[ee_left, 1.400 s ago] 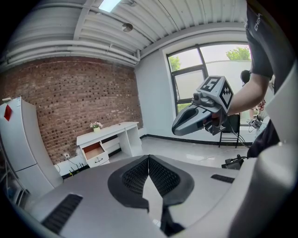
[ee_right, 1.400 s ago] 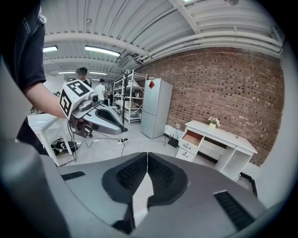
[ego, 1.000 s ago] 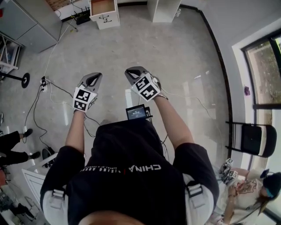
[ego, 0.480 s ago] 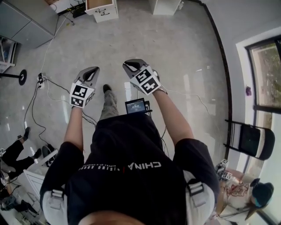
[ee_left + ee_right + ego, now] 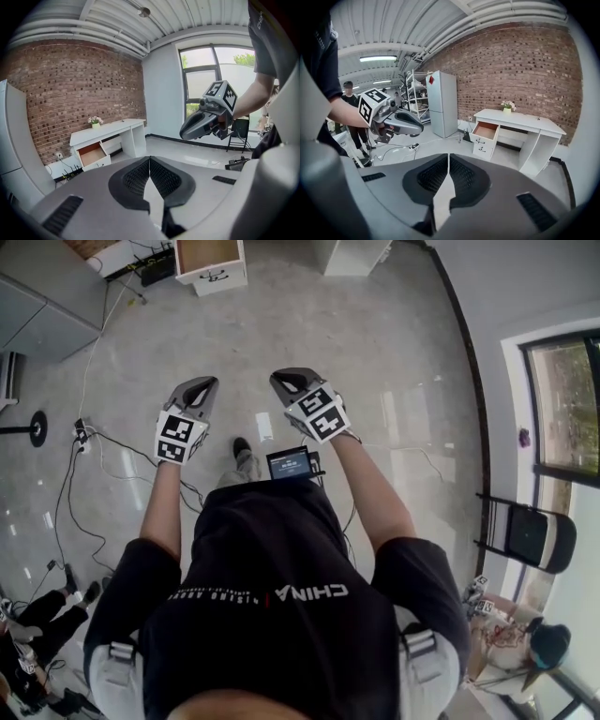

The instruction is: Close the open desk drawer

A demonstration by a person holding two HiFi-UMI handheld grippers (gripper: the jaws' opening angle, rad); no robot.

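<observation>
The white desk (image 5: 520, 123) stands against the brick wall, and its top drawer (image 5: 486, 131) is pulled out, showing a brown inside. In the head view the open drawer (image 5: 210, 257) lies far ahead at the top edge. From the left gripper view the desk (image 5: 108, 133) and its open drawer (image 5: 92, 154) are small and distant. My left gripper (image 5: 200, 384) and right gripper (image 5: 283, 380) are held side by side at waist height over bare floor, well short of the desk. Both are shut with nothing between the jaws.
A grey fridge (image 5: 443, 103) and a shelf rack (image 5: 414, 92) stand left of the desk. Cables and a power strip (image 5: 81, 434) trail over the floor at left. A folding chair (image 5: 532, 536) stands by the window, with a seated person (image 5: 525, 645) near it.
The person holding the grippers has stepped forward across the floor; a foot now shows below the grippers. Both grippers keep their pose and stay shut.
</observation>
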